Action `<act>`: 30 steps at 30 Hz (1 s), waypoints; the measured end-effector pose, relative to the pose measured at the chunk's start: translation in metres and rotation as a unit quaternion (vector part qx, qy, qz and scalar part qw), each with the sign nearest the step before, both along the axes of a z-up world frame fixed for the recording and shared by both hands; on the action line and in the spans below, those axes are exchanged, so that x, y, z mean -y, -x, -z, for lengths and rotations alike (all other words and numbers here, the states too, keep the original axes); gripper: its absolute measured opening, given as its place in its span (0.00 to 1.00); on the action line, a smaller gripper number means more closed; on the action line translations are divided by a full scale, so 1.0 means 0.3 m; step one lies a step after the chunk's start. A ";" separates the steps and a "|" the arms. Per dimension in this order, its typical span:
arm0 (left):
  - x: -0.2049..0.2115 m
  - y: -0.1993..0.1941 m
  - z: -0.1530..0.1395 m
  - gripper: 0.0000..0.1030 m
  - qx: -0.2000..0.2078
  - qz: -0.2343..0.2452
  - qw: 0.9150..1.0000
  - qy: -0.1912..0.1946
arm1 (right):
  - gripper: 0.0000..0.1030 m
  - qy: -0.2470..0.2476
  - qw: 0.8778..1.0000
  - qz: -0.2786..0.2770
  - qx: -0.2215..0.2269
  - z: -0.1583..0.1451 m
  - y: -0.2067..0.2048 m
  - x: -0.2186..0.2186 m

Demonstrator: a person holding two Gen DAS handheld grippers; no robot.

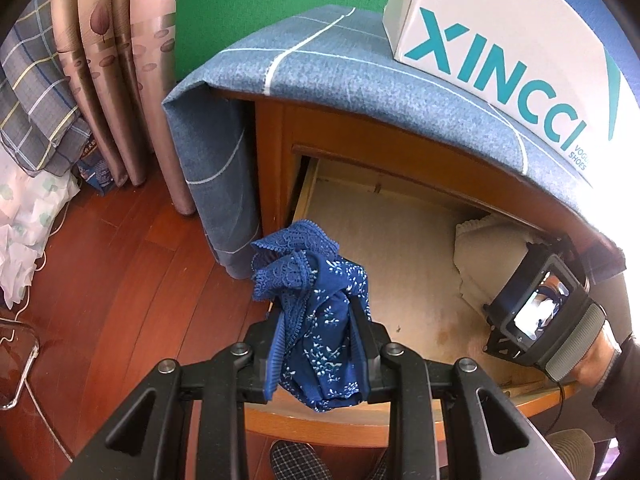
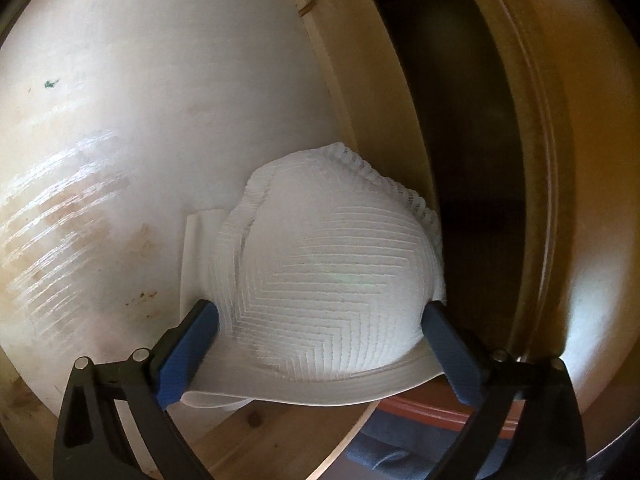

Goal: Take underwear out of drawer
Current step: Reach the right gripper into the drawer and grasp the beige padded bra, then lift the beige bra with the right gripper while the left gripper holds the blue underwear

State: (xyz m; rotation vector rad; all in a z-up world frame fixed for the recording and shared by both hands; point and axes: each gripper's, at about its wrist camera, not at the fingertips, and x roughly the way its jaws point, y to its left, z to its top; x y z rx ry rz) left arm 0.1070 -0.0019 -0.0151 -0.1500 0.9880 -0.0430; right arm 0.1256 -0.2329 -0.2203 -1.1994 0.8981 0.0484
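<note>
My left gripper (image 1: 316, 320) is shut on dark blue underwear (image 1: 320, 276) with lace trim and a white floral print, held above the front edge of the open drawer (image 1: 400, 236). A white ribbed padded undergarment (image 2: 332, 264) lies at the drawer's right back corner, also visible from the left wrist view as the white garment (image 1: 480, 248). My right gripper (image 2: 320, 316) stands wide open around it, one blue pad (image 2: 192, 340) at each side of the cup. A hand (image 1: 596, 364) holds the right gripper's body (image 1: 536, 312) inside the drawer.
The drawer's pale floor (image 2: 140, 120) is stained and otherwise bare. A blue cloth (image 1: 340, 68) covers the wooden cabinet, with a white shoe box (image 1: 500, 40) on top. Curtains (image 1: 120, 60), bedding (image 1: 36, 92) and wooden floor (image 1: 140, 280) lie to the left; a checked slipper (image 1: 296, 460) is below.
</note>
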 end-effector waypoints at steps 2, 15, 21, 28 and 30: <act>0.000 0.000 0.000 0.28 0.000 0.000 1.000 0.002 | 0.89 -0.001 1.000 0.000 0.005 0.009 -0.004 -0.001; -0.007 0.002 0.004 0.28 -0.006 -0.005 1.000 0.009 | 0.46 -0.052 0.998 0.029 -0.034 0.052 -0.019 0.024; -0.010 0.002 0.004 0.28 -0.007 -0.006 1.000 0.011 | 0.38 -0.090 0.993 0.037 -0.065 0.028 -0.008 0.022; -0.011 -0.004 0.006 0.28 -0.009 -0.007 1.000 0.012 | 0.35 -0.189 0.972 0.058 -0.130 -0.038 0.007 0.038; -0.015 -0.007 0.007 0.28 -0.011 -0.009 1.000 0.013 | 0.35 -0.218 0.962 0.060 -0.153 -0.046 0.016 0.044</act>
